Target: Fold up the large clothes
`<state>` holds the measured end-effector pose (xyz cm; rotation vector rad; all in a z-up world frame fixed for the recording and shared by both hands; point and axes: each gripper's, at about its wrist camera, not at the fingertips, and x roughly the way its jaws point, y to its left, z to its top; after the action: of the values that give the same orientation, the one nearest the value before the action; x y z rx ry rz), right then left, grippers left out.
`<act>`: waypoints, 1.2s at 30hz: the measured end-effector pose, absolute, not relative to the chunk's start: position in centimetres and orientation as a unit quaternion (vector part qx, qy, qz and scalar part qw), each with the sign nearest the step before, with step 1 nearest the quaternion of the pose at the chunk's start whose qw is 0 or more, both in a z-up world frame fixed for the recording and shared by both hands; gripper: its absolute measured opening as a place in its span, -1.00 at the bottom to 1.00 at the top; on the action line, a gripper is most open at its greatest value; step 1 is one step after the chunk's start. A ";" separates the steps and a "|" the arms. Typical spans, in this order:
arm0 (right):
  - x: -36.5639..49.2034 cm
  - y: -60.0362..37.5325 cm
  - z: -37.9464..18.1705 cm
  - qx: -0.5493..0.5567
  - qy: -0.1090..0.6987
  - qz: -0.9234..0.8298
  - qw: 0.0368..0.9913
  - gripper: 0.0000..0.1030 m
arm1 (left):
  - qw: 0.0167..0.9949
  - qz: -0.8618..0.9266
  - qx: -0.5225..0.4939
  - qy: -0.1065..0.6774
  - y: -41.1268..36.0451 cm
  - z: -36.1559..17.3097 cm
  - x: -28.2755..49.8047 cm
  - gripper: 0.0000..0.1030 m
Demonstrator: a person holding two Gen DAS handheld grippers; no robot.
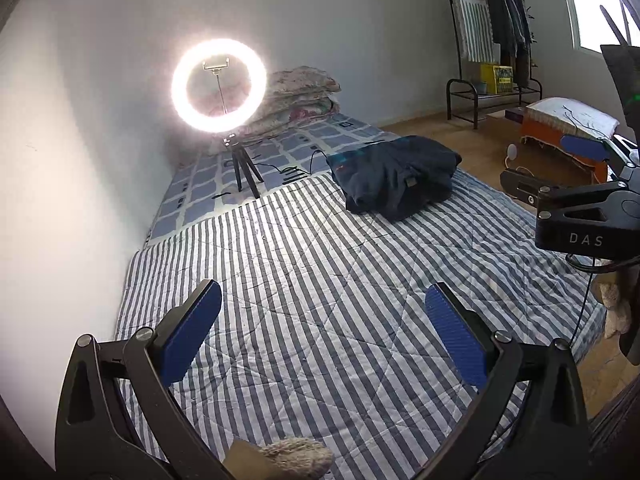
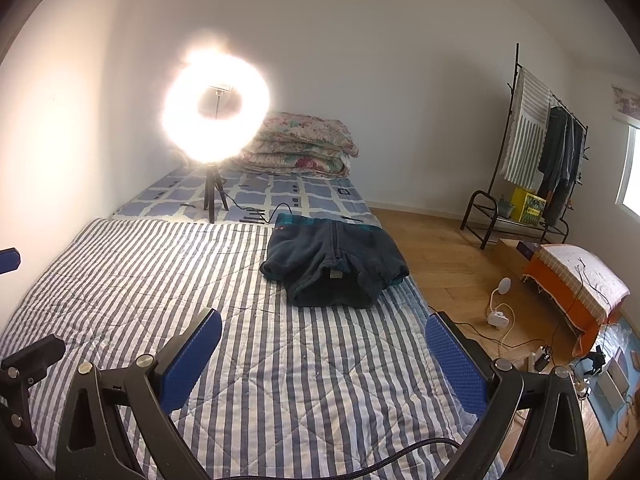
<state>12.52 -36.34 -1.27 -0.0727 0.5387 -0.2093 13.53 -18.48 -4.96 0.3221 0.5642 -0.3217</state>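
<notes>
Blue-padded fingers of our left gripper (image 1: 324, 332) sit nearest the lens, spread wide and holding nothing above the striped quilt (image 1: 320, 280); our right gripper (image 2: 324, 356) is likewise gaping and empty. We locate the task item, a dark navy fleece garment (image 2: 334, 268), bundled in a compact heap at about one o'clock in both wrist views, well apart from either tool, lying on the quilt's far right part near the edge of the bedding. We judge that the bundle is already doubled over, though loosely, with a sleeve end protruding. Risks noted: a lit ring light (image 1: 219, 85) on a small tripod (image 1: 244, 172) stands at eleven o'clock, and its black cable (image 2: 256, 214) trails across the bedding toward the garment; a drag of the fabric could snag the cable and topple the light. A pull toward three o'clock could slide the garment onto the wooden floor (image 2: 440, 264). Legible writing: "DAS" on the right tool's body in the left view. A small tab on the garment is unreadable.
</notes>
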 end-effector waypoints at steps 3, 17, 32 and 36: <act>12.5 -36.4 -1.2 -0.034 0.266 -0.104 0.958 0.99 | 0.936 -0.155 0.156 0.275 -18.5 -4.9 13.6 1.00; 12.3 -36.9 -1.1 -0.029 0.266 -0.104 0.958 0.99 | 0.939 -0.149 0.156 0.269 -18.4 -4.8 13.3 1.00; 12.1 -36.9 -1.2 -0.029 0.268 -0.110 0.957 0.99 | 0.939 -0.146 0.159 0.267 -18.5 -4.7 13.0 1.00; 12.2 -37.0 -1.3 -0.031 0.269 -0.112 0.956 0.99 | 0.940 -0.145 0.157 0.267 -18.4 -4.6 12.8 1.00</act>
<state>12.20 -36.98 -1.28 -0.0639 0.5459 -0.2277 12.85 -18.43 -4.63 0.3203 0.5455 -0.2952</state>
